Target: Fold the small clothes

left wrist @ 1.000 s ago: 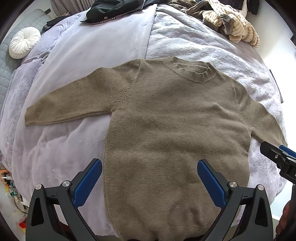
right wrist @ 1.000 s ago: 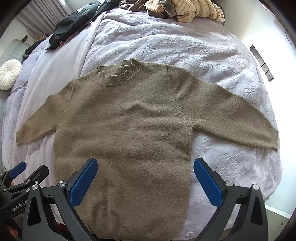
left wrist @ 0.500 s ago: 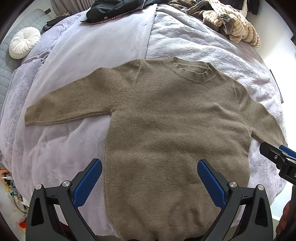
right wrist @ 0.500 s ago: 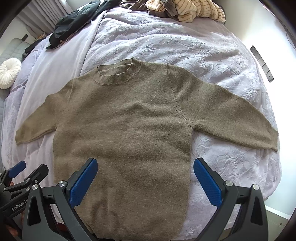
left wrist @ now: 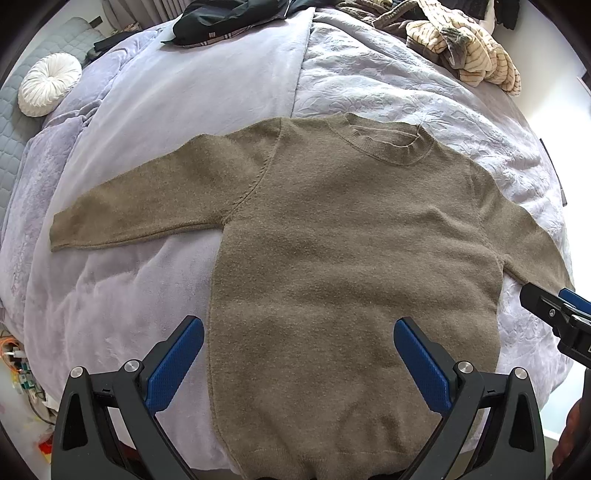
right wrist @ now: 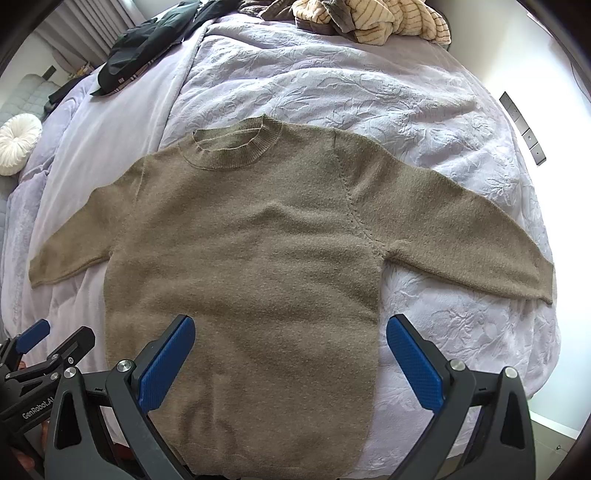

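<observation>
An olive-brown knit sweater [left wrist: 332,251] [right wrist: 243,258] lies flat and face up on the lilac bedspread, both sleeves spread sideways, collar toward the far side. My left gripper [left wrist: 299,354] hovers open above the sweater's lower body, holding nothing. My right gripper [right wrist: 291,354] is likewise open over the lower hem area, empty. Each gripper shows at the edge of the other's view: the right gripper [left wrist: 557,321] near the right sleeve, the left gripper [right wrist: 40,350] near the left sleeve.
The lilac bedspread [left wrist: 221,92] [right wrist: 369,85] covers the bed. A striped beige garment pile [left wrist: 469,55] [right wrist: 373,18] and a dark garment [left wrist: 229,18] [right wrist: 144,48] lie at the far end. A round white cushion [left wrist: 50,88] sits far left. A wall [right wrist: 535,74] runs along the right.
</observation>
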